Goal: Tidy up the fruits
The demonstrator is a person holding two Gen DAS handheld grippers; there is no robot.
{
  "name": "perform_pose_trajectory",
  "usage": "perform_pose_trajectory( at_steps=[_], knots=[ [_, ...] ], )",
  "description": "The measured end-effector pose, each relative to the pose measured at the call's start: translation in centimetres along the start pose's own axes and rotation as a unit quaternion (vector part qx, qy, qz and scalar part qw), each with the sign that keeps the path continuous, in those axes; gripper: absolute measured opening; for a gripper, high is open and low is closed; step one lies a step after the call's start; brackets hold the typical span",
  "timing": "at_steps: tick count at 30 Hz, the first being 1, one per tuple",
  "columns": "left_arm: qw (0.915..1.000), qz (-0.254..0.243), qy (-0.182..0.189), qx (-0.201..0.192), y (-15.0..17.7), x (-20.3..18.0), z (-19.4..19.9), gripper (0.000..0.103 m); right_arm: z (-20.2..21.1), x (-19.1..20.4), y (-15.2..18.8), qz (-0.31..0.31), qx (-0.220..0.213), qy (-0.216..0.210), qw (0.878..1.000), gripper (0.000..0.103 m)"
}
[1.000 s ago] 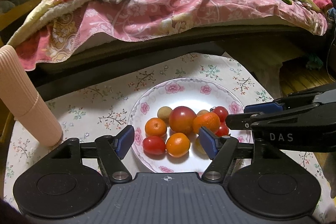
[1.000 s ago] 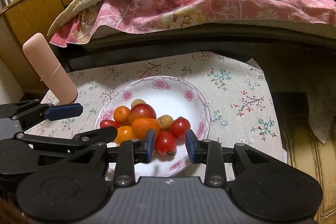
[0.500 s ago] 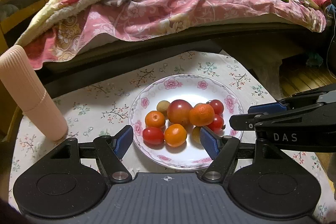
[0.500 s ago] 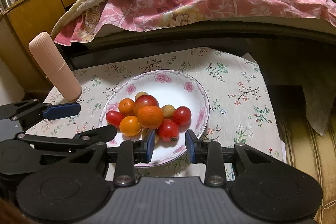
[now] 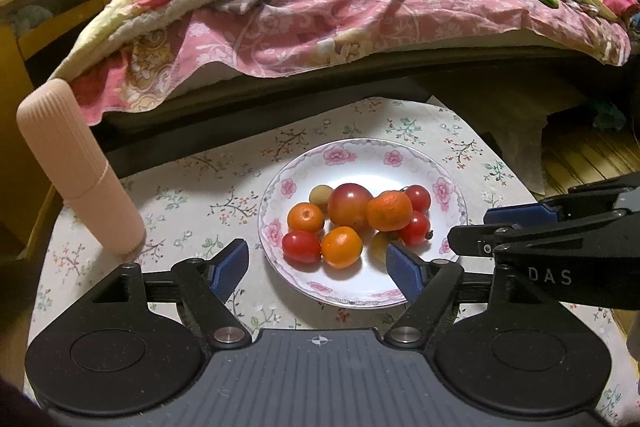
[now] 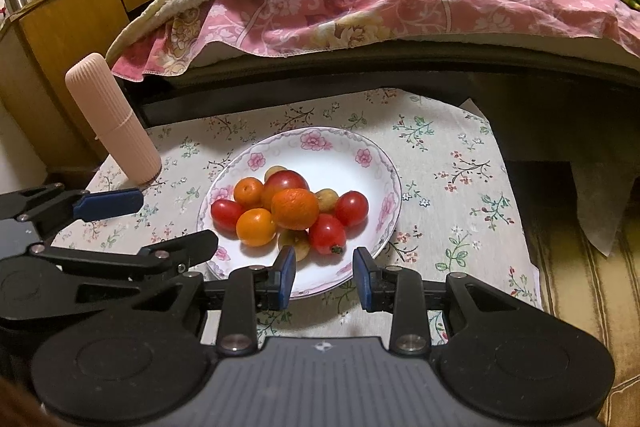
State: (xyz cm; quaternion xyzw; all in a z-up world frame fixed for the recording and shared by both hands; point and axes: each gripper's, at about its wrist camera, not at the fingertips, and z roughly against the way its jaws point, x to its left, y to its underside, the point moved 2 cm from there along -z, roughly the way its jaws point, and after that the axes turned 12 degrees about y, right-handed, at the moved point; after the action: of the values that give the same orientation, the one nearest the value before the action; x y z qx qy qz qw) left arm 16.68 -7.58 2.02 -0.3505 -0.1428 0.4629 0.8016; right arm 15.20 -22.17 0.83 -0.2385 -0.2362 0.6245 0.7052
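Nine or so fruits [image 5: 352, 223] sit heaped on the floral plate [image 5: 360, 155], just ahead of both grippers. Left gripper [image 5: 316, 265] spread wide, empty; right gripper [image 6: 325, 275] at a narrower gap, also empty. Looks like the gathering step is done or a pick is pending; any next grasp needs a forward reach. A yellowish fruit [image 6: 296, 241] low in the pile is half-hidden, kind unclear.

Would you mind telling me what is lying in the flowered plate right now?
The flowered plate holds one pile: three oranges, a larger red fruit, cherry tomatoes and small yellowish fruits. The oranges cover parts of the yellowish ones, so their count is uncertain.
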Motion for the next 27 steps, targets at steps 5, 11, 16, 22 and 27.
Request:
perform_pose_trajectory(
  at_steps=[5, 11, 16, 22, 27],
  knots=[
    [0.9999, 0.01, -0.002, -0.006, 0.2, 0.0, 0.5, 0.086, 0.5, -0.1, 0.2, -0.008, -0.002, -0.002, 1.0, 0.034],
    [0.9998, 0.018, -0.008, -0.004, 0.8, -0.1, 1.1, 0.087, 0.9, 0.1, 0.7, -0.011, 0.001, -0.001, 1.0, 0.034],
    [0.9997, 0.021, -0.012, -0.002, 1.2, -0.2, 1.4, 0.09, 1.2, 0.2, 1.3, -0.012, 0.003, 0.0, 1.0, 0.034],
    [0.9992, 0.025, -0.03, -0.002, 1.5, -0.1, 1.6, 0.098, 1.5, 0.1, 1.7, -0.016, 0.005, 0.003, 1.0, 0.034],
    [0.9989, 0.042, -0.021, -0.005, 1.8, 0.1, 2.0, 0.102, 1.9, -0.1, 2.0, -0.023, 0.004, 0.003, 1.0, 0.034]
  ],
)
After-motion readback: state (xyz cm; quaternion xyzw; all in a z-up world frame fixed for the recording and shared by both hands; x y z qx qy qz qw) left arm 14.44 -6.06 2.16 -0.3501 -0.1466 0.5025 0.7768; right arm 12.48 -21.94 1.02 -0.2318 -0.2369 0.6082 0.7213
